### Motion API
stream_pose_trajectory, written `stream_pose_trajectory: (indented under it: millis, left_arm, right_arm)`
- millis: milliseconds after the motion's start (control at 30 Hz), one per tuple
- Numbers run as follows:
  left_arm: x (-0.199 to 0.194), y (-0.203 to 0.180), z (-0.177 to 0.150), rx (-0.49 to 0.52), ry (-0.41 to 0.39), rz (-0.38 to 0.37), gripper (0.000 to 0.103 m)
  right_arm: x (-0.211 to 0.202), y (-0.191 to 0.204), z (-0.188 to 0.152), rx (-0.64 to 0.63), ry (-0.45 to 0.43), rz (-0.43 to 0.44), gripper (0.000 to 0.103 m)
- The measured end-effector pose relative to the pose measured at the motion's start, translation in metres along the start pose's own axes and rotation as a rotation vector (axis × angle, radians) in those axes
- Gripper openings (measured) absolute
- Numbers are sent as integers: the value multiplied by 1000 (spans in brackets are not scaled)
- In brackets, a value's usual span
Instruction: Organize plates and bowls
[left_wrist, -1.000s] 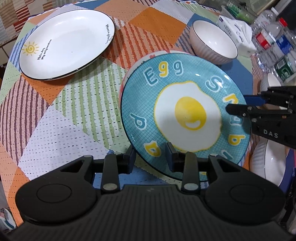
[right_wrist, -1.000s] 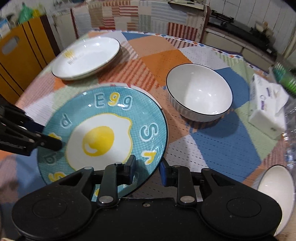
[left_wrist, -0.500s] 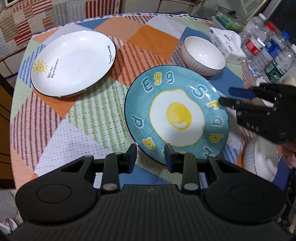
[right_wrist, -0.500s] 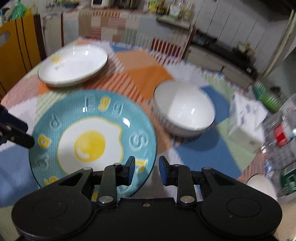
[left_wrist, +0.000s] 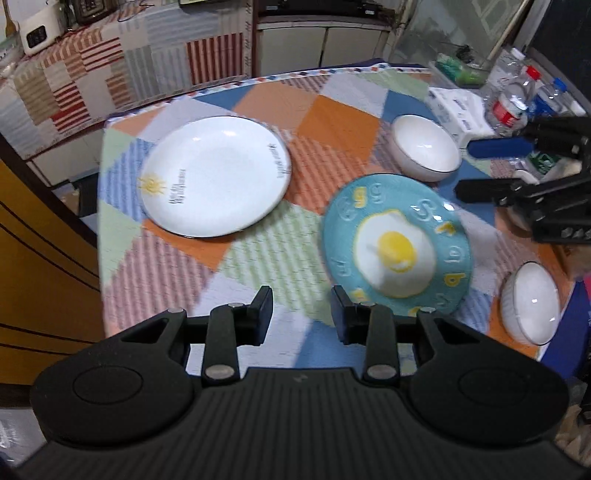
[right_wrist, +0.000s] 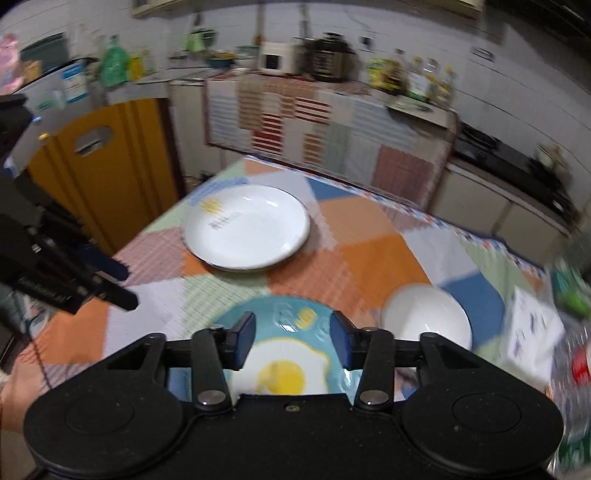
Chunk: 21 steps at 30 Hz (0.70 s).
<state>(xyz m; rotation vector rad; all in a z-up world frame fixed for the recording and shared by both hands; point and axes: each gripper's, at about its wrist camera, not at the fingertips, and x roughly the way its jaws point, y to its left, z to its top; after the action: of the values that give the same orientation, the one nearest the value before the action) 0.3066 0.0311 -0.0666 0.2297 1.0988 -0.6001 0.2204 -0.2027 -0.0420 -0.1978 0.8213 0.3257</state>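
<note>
A teal plate with a fried-egg picture (left_wrist: 397, 245) lies on the patchwork tablecloth; it also shows in the right wrist view (right_wrist: 282, 354). A white plate with a sun mark (left_wrist: 216, 175) (right_wrist: 247, 230) lies at the far left. A white bowl (left_wrist: 426, 147) (right_wrist: 424, 321) stands behind the teal plate, and another white bowl (left_wrist: 532, 308) sits at the near right. My left gripper (left_wrist: 301, 315) is open and empty, high above the table, left of the teal plate. My right gripper (right_wrist: 291, 332) is open and empty, high above the teal plate; it also shows in the left wrist view (left_wrist: 484, 168).
A tissue pack (left_wrist: 460, 109) (right_wrist: 533, 328) and several water bottles (left_wrist: 511, 99) stand at the table's right side. A yellow chair (right_wrist: 99, 162) stands by the left edge. Kitchen counters run behind the table.
Both grippers have lifted up and back from the teal plate's rim, so more of the table and room shows. The teal plate lies flat on the cloth.
</note>
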Motion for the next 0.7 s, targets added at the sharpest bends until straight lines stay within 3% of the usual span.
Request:
stream_pose_trajectory:
  millis: [67, 100, 233, 300, 433, 500, 700]
  left_arm:
    - [-2, 14, 4, -12, 13, 12, 34]
    - [-3, 21, 5, -23, 4, 16, 35]
    - [-7, 47, 13, -10, -63, 65, 49]
    - [-3, 60, 18, -6, -78, 92, 50]
    - [13, 84, 28, -3, -90, 133, 50]
    - [26, 97, 33, -8, -96, 135, 50]
    - [72, 125, 38, -95, -116, 98, 50]
  right_arm:
    - [2, 1, 16, -27, 3, 36, 54]
    - [4, 0, 24, -25, 6, 52, 60]
    - [18, -7, 50, 5, -12, 120, 65]
    - [32, -10, 58, 17, -20, 140, 74]
    - [65, -15, 62, 55, -56, 199, 75]
    - [82, -15, 63, 74, -59, 184, 75]
    - [141, -26, 64, 154, 9, 193, 75]
